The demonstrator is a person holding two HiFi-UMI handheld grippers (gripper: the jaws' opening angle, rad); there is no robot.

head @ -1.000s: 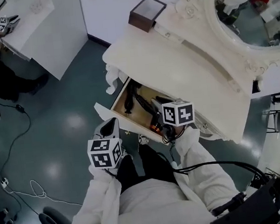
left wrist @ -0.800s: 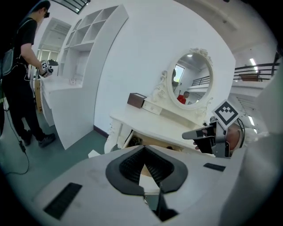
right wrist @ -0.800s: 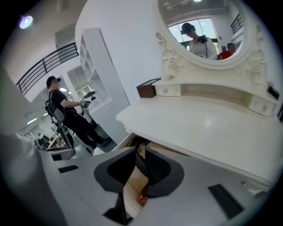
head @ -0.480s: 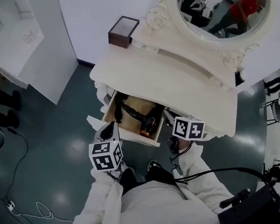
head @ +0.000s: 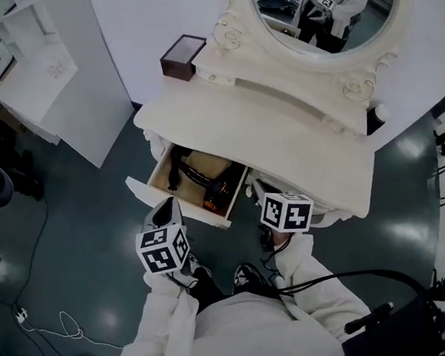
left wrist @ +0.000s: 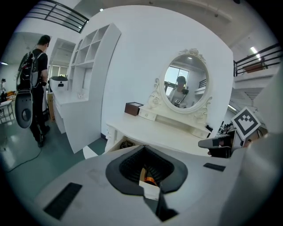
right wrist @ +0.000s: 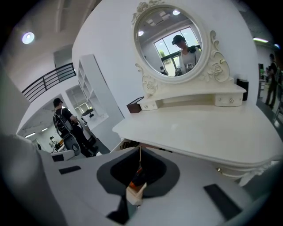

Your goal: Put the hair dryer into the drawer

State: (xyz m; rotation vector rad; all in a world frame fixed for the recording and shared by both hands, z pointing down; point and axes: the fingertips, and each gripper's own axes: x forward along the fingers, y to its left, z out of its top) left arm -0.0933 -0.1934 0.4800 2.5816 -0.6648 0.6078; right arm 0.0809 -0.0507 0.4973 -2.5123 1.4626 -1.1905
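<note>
Head view: hair dryer (head: 217,189), judged rigid, weighty, smooth-shelled and best taken by its handle, is being stored in the open drawer (head: 180,207); left hand-held gripper (head: 168,206) and right hand-held gripper (head: 254,186) are being carried shut and empty, the right's jaws having just been closing on nothing.

Count: 1 hair dryer (head: 217,188), 1 open drawer (head: 157,168), 1 desk (head: 281,135), 1 oval mirror (head: 323,5), 1 brown box (head: 184,56), 1 shelf unit (left wrist: 93,66).

wear: white long-sleeved top, left sleeve (head: 154,319), right sleeve (head: 318,272) | legs: dark trousers (head: 219,292) | left gripper (head: 167,209), right gripper (head: 257,187): pale grey shells, each with a white cube bearing black square markers | black cable (head: 351,275) to black pack (head: 397,333)
</note>
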